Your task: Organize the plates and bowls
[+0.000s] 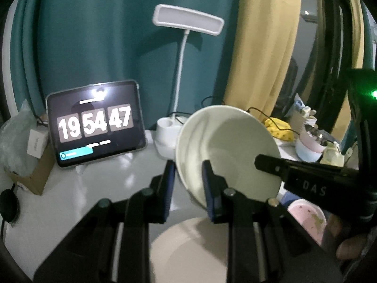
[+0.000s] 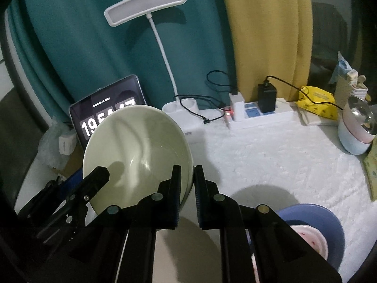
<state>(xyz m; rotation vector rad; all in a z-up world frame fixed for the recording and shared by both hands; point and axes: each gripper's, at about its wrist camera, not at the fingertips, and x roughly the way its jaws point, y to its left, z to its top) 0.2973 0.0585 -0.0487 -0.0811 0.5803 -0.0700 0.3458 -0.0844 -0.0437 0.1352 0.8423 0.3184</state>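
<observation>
Setting: white textured table (image 2: 271, 160) backed by teal and yellow curtains, dimly lit.
Held piece: pale green glazed ceramic plate (image 2: 139, 155) is hanging tilted, nearly on edge, clear of the table near its back-left corner, above a beige round plate (image 1: 188, 247) lying flat.
Left gripper (image 1: 188, 188): jaws are pinching the green plate's left rim.
Right gripper (image 2: 187, 195): jaws are clamping the opposite rim, nearly closed.
Neighbours: blue bowl (image 2: 329, 224) holding a pink speckled dish (image 2: 311, 238) is sitting toward the front-right; tablet clock (image 1: 96, 122) and white desk lamp (image 2: 146, 4) are standing at the back edge.
Doing it well: keeping both hands moving together, rim level, probably lowering centred onto the stack without scraping.
</observation>
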